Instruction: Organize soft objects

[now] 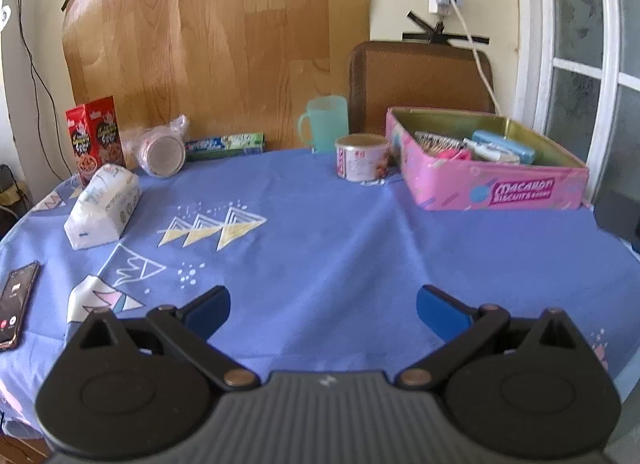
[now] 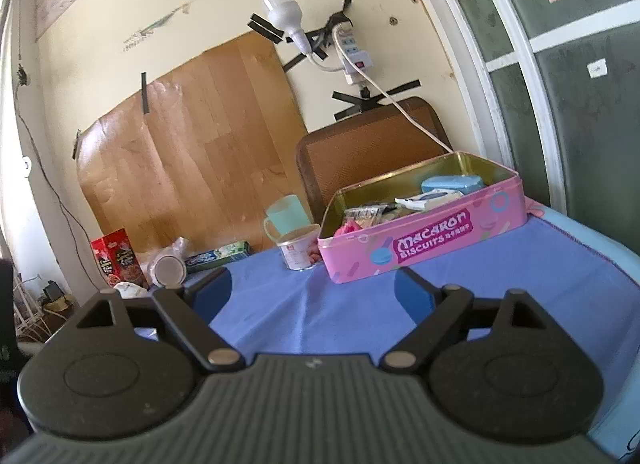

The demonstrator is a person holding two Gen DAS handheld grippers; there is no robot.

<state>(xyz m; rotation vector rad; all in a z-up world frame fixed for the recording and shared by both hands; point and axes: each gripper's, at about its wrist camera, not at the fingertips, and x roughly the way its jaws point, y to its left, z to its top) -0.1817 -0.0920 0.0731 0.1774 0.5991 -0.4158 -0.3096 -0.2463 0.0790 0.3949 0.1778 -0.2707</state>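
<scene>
A soft white tissue pack [image 1: 103, 205] lies at the left of the blue tablecloth [image 1: 328, 232]. At the back right stands a pink biscuit tin [image 1: 492, 187], lid off, holding a blue case, a tube and wrapped items; the right wrist view shows the same tin [image 2: 428, 242] ahead and slightly right. My left gripper [image 1: 323, 310] hovers open over the bare cloth near the front edge, nothing between its blue pads. My right gripper [image 2: 312, 292] is also open and empty, pointing almost level toward the tin.
Along the back edge stand a red snack box [image 1: 98, 135], a bagged jar on its side [image 1: 162, 149], a toothpaste box [image 1: 226, 143], a green mug [image 1: 326, 123] and a small tub [image 1: 362, 157]. A phone [image 1: 16, 304] lies front left. A chair back [image 1: 420, 79] rises behind.
</scene>
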